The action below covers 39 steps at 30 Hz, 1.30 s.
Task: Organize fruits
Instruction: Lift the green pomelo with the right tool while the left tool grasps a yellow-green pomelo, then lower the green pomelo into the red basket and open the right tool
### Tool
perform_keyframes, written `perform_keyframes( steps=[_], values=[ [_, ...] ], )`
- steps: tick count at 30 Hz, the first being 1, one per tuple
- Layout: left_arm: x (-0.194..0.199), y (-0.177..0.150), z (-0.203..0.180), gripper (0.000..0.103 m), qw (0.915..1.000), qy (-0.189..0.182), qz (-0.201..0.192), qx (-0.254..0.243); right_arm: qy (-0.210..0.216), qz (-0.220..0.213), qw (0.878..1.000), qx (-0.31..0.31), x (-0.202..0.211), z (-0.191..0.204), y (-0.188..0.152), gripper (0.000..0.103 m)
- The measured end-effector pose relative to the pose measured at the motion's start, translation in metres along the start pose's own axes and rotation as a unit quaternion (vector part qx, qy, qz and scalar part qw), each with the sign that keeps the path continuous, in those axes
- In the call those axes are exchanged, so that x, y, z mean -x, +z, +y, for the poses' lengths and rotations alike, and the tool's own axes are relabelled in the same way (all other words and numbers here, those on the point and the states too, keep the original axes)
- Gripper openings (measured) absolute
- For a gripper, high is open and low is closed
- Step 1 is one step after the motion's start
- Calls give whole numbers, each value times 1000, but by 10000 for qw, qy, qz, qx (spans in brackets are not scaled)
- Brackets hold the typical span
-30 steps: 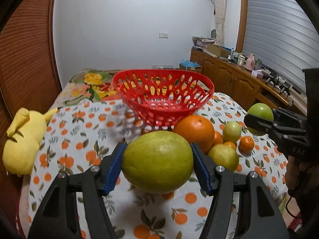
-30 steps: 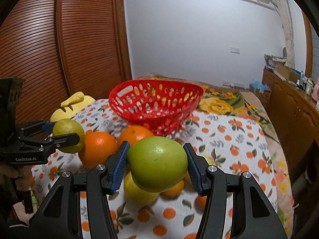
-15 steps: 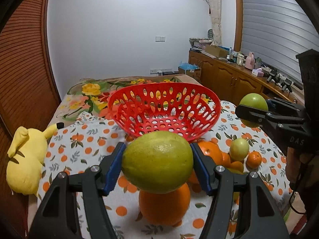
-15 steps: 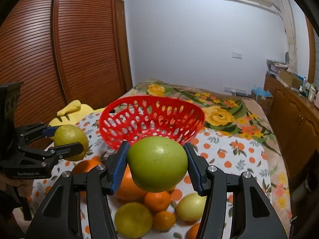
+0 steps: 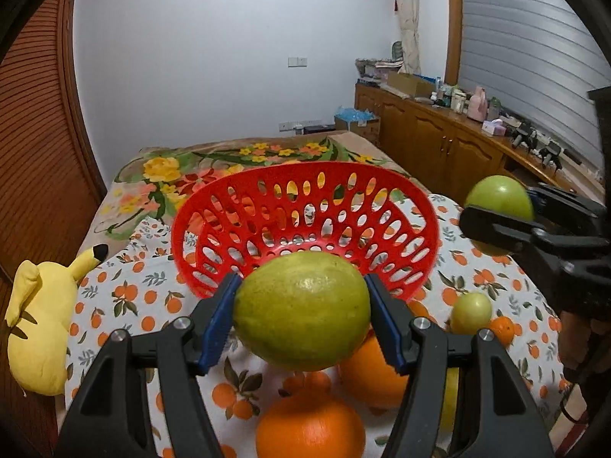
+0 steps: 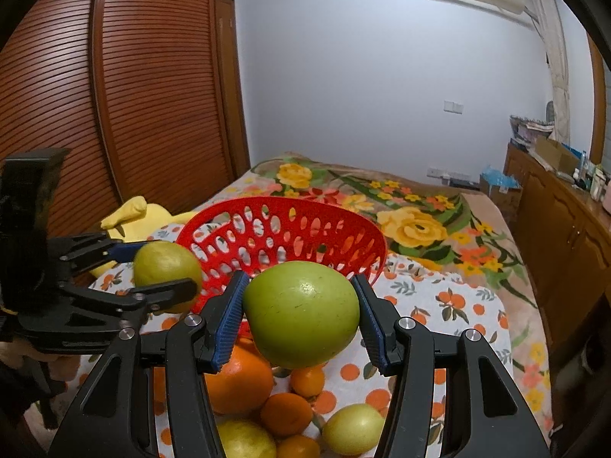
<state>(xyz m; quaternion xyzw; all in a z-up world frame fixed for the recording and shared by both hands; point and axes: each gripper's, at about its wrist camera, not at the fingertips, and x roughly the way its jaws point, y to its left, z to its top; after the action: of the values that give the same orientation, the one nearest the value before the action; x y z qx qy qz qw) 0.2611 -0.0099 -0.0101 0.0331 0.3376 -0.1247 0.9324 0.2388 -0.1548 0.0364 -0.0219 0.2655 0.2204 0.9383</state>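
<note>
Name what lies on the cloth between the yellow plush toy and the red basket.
Nothing: in the left wrist view, only bare orange-print cloth lies between the plush toy and the basket.

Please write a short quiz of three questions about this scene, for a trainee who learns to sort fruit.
1. True or false: the red basket already holds fruit.
2. What does the left gripper hold? A) an orange B) a yellow-green citrus fruit C) nothing
3. Fill in: the right gripper is shut on a green ____.

Key: 1 false, it looks empty; 2 B; 3 apple.
</note>
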Motion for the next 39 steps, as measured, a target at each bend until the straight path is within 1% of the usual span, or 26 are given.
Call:
perform_keyframes(
  steps=[2,5,8,16,25,28,35,39],
  values=[
    [-5,5,-1,65,10000,12,28,-26,-9,23,10000,-23,-3,-3,1,56],
    [-13,10,-2,65,9999,-92,129,52,-18,52,10000,-56,-6,-6,1,56],
    [-20,12,-7,65,9998,-1,202,-37,-24,52,9999,-90,-9,-9,1,56],
    [-39,9,-8,65,9988,4,473,-149,-52,94,9998,-171,-15,-19,1,56],
    [-53,13,-9,65,9970,64,742,-188,-63,105,9998,-158,-18,-21,2,56],
    [-55,14,-8,66,9971,110,737,-171,-58,117,9998,-165,-21,-22,3,56],
    [-47,23,-7,66,9983,175,521,-206,-54,176,9997,-187,-31,-26,8,56],
    [-40,22,1,66,9991,82,423,-54,17,193,9996,-201,-36,-28,9,56]
  ],
)
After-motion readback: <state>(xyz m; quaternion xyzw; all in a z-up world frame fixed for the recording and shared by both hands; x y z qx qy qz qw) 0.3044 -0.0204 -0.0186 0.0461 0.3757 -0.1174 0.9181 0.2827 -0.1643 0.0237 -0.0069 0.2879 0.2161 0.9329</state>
